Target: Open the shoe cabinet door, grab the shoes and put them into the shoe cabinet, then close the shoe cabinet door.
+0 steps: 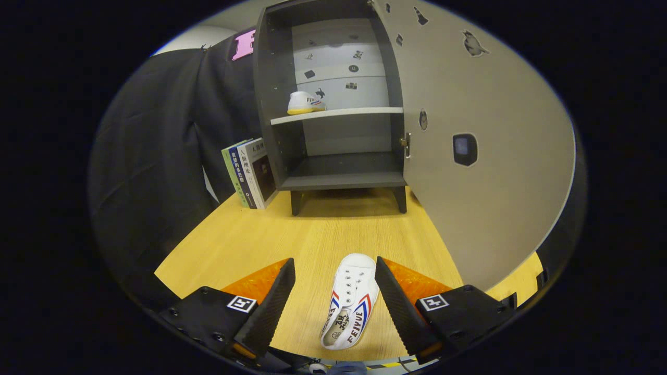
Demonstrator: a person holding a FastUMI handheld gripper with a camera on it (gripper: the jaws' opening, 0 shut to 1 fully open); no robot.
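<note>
A white canvas shoe with red and blue stripes lies on the wooden floor between my fingers, toe pointing toward the cabinet. My gripper is open; the right finger stands close against the shoe's side, the left finger well apart from it. Beyond the fingers stands the dark grey shoe cabinet with its door swung wide open to the right. A second white shoe with a yellow sole rests on the cabinet's pale upper shelf. The lower compartment holds nothing.
Several books lean against the cabinet's left side. The open door reaches far forward on the right, close to the right finger. Black cloth hangs along the left. The wooden floor runs between me and the cabinet.
</note>
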